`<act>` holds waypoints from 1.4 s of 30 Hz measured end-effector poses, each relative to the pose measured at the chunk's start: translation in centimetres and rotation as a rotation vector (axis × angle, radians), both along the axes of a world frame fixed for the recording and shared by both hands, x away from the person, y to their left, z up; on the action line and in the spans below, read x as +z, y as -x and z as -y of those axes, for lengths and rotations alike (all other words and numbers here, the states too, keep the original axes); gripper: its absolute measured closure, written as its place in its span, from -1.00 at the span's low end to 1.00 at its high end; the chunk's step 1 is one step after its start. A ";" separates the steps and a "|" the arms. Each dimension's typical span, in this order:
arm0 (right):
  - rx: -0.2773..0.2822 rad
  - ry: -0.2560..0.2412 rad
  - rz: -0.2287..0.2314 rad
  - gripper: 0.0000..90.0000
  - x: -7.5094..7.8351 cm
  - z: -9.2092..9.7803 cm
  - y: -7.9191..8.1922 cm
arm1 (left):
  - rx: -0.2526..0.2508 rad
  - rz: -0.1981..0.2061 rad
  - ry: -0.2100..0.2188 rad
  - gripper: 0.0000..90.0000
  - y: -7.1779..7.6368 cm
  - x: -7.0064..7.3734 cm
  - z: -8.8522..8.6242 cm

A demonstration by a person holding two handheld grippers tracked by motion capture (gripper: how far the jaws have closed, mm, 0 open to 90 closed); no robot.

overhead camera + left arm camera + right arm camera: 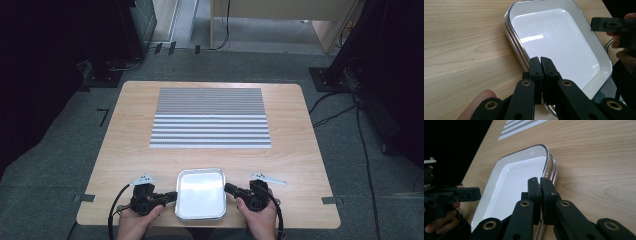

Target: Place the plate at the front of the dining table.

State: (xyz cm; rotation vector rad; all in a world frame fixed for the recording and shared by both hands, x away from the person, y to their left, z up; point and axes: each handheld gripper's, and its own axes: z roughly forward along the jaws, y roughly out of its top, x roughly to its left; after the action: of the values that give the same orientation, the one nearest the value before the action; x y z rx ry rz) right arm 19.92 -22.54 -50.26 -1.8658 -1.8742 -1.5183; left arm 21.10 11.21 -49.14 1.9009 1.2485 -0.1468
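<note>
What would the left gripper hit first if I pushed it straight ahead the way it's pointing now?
The white tray. The left gripper, fingers together, already sits at its left rim, aimed across it. Beyond lies the right gripper at the opposite rim. Whether the fingers touch the rim is unclear.

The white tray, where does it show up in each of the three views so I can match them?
High view: the white tray sits at the table's near edge, between the two claws.
Left gripper view: it fills the upper right, beyond the shut jaws of the left claw.
Right gripper view: it runs from centre to lower left, behind the right claw.
Shared landmark: the tray's dark-edged rim with metal handles beneath.
</note>
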 end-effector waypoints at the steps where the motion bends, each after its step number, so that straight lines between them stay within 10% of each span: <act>1: -0.003 -0.003 0.005 0.96 0.1 0.2 0.0 | 0.000 0.000 0.003 0.96 0.0 0.0 0.1; 11: -0.018 -0.027 -0.004 0.96 0.2 1.3 0.0 | -0.010 0.010 0.029 0.78 0.1 -0.5 1.1; 30: -0.013 0.316 0.102 0.82 1.6 -1.4 1.1 | -0.008 0.090 -0.075 0.65 0.8 -0.2 2.7; 38: -0.108 0.414 0.139 0.90 1.9 -2.6 2.0 | 0.007 0.136 -0.150 0.61 1.4 -0.2 3.8; 42: -0.153 0.385 0.129 0.93 1.8 -2.7 2.2 | 0.020 0.121 -0.134 0.65 1.4 -0.3 3.7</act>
State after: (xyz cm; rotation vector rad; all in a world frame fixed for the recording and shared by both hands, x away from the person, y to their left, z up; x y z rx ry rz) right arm 17.70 -19.86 -48.48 -2.1582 -2.2655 -1.4307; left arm 19.74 7.55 -49.45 1.9796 1.2204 0.0635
